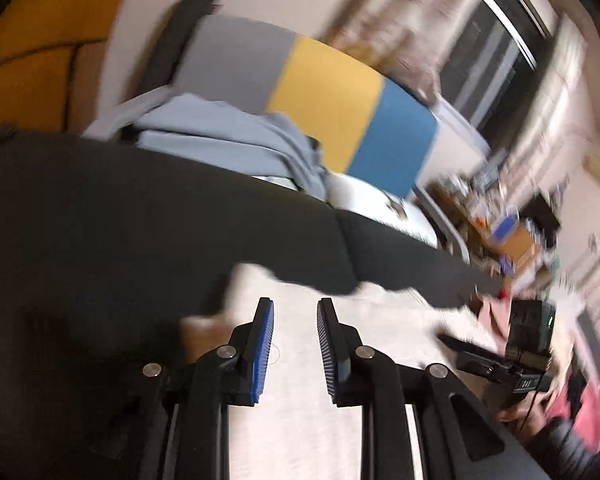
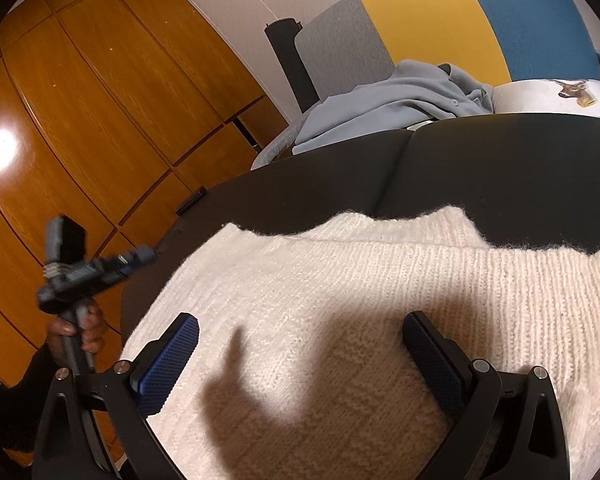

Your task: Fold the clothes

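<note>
A cream knit sweater (image 2: 340, 300) lies flat on a black table (image 2: 500, 168), with its ribbed edge toward the far side. My right gripper (image 2: 300, 320) hovers over the sweater, wide open, with nothing between its blue pads (image 2: 168, 360). In the blurred left wrist view, my left gripper (image 1: 295, 308) is open with a narrower gap, above the sweater (image 1: 300, 420) near its far edge. A hand (image 2: 80, 332) holds the left gripper (image 2: 140, 258) off the table's left corner. The right gripper (image 1: 456, 344) shows at the right in the left wrist view.
A light blue garment (image 2: 380, 108) lies heaped on a seat with a grey, yellow and blue back (image 2: 420, 20) behind the table. A white cushion (image 2: 548, 96) sits beside it. A wooden wardrobe (image 2: 100, 100) fills the left. Clutter (image 1: 500, 232) stands to the right.
</note>
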A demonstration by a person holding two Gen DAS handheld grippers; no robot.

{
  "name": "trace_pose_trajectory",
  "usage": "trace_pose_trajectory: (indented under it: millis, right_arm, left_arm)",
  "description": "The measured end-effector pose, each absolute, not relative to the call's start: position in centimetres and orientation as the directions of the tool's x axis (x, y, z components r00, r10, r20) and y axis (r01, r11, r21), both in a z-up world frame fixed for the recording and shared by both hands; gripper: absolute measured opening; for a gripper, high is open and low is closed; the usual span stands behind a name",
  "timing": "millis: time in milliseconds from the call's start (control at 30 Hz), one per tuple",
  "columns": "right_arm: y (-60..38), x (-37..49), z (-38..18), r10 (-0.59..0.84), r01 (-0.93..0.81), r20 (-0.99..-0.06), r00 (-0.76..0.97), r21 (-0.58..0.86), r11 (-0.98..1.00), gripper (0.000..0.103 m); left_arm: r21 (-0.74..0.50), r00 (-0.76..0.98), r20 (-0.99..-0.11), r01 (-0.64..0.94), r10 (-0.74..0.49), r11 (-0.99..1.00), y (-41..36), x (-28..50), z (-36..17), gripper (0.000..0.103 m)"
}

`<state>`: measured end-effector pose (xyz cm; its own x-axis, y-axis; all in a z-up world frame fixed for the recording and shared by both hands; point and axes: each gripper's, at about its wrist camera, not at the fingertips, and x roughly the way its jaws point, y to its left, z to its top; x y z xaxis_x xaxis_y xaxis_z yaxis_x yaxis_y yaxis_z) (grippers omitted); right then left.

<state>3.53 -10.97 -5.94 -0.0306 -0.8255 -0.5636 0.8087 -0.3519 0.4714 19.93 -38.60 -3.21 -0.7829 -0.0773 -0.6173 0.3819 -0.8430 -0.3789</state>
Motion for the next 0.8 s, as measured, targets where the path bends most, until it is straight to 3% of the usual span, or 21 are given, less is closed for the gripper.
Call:
trace_pose_trajectory:
  millis: [133, 300, 400, 600, 800]
  right_arm:
    - [-11.1, 4.2, -4.9, -0.798, 0.821, -0.597, -0.078, 0.416, -0.392, 0.103]
    - [-9.6, 3.7, -4.4, -0.718, 0.821, -0.669, -0.192, 0.292, -0.491, 0.103]
    - [-7.7, 2.6, -6.5, -0.631, 0.792, -0.736, -0.244, 0.224, -0.567, 0.103]
    - [-4.9, 1.9, -7.0, -0.714, 0.773, -0.665, -0.219, 0.328, -0.543, 0.103]
    - [-4.5, 1.5, -7.0, -0.748, 0.756, -0.633, -0.200, 0.386, -0.528, 0.103]
  left_arm:
    - [-0.291, -0.751, -0.658, 0.319, -0.053, -0.902, -34.4, 15.2, -3.6, 0.022]
    - [-0.224, -0.678, -0.726, 0.396, -0.119, -0.890, -35.3, 14.1, -7.4, 0.022]
    - [-0.278, -0.703, -0.703, 0.415, -0.110, -0.866, -36.4, 15.4, -9.3, 0.024]
    - [-0.206, -0.687, -0.704, 0.441, -0.180, -0.874, -35.6, 15.5, -9.8, 0.024]
    - [-0.286, -0.711, -0.688, 0.447, -0.143, -0.847, -36.6, 15.6, -9.8, 0.024]
